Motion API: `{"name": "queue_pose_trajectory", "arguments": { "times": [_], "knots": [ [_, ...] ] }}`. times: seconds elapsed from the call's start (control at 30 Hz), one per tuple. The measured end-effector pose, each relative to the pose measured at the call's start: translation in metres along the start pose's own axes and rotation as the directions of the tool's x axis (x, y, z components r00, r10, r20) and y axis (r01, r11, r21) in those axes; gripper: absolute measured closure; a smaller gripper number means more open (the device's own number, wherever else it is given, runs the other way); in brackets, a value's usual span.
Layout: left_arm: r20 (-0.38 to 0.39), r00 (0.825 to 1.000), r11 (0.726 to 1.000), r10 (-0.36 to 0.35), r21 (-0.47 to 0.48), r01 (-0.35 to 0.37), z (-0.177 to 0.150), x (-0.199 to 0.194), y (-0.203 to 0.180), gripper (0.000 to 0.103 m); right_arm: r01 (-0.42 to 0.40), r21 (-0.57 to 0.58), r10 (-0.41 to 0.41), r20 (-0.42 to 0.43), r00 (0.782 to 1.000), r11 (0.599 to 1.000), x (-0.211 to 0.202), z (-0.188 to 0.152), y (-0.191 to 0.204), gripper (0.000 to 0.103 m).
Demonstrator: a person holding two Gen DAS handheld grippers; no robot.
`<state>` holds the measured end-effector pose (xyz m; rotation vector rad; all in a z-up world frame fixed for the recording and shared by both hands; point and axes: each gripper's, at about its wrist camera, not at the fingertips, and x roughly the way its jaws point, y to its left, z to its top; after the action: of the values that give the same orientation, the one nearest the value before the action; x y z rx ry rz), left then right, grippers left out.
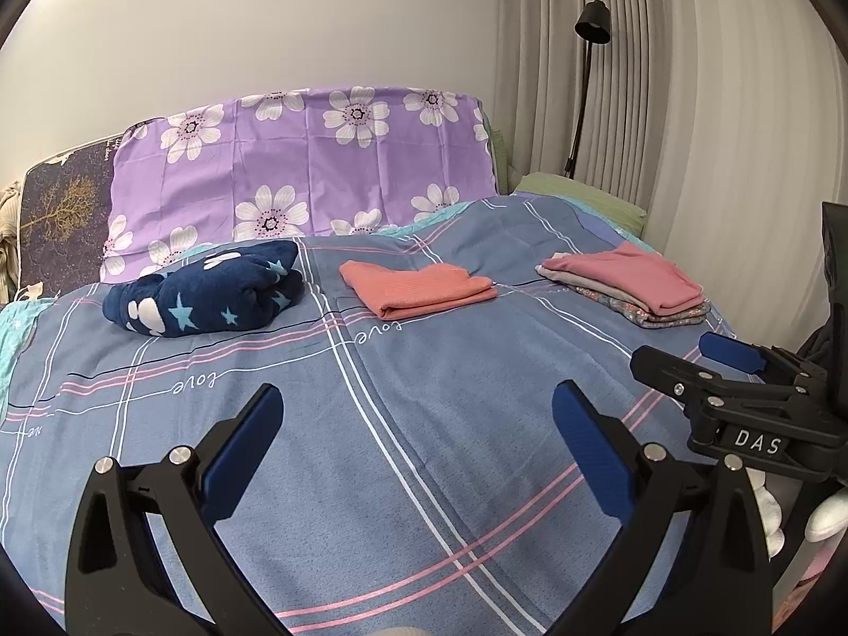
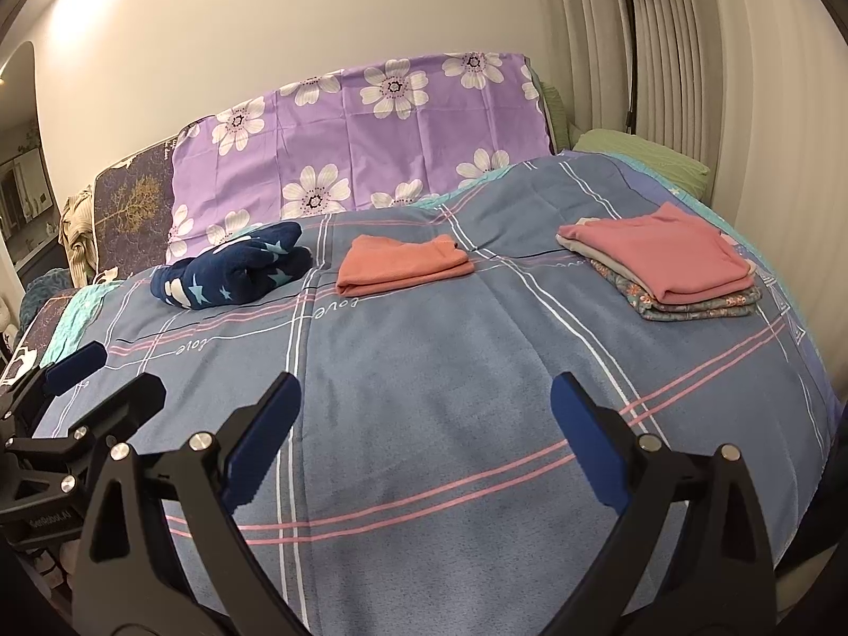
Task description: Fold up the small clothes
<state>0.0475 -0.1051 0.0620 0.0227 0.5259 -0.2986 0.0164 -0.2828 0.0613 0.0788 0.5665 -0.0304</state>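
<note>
Far across bed: navy star garment [image 1: 206,294] bundled unfolded, long axis left-right, far-left of me.
Nearer hand: left gripper [image 1: 416,442], I judge.
Jaws: both wide open, empty; right gripper [image 2: 424,442] likewise.

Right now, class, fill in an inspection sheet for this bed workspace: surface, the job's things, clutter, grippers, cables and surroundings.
Surface: blue plaid bedspread, smooth, bare in front of the grippers.
Job's things: navy star garment bundled, not flat; salmon garment folded, lying alone; folded stack with a pink piece on top, floral piece at the bottom.
Clutter: nothing seen.
Grippers: left gripper open, holding nothing; right gripper open, holding nothing; both above the bedspread.
Cables: nothing seen.
Surroundings: purple floral cover at the bed's head, green pillow, black floor lamp, pleated curtain.
</note>
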Motion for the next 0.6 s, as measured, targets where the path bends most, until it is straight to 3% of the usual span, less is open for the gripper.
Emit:
{"name": "queue_pose_trajectory", "arguments": {
  "times": [0.6],
  "knots": [
    [-0.010, 1.000, 1.000, 0.007, 0.004, -0.007, -0.0030, 0.0016, 0.0074, 0.001, 0.004, -0.009, -0.004, -0.019, 1.000, 1.000, 0.0078, -0.0022, -0.0016, 0.005]
  ]
}}
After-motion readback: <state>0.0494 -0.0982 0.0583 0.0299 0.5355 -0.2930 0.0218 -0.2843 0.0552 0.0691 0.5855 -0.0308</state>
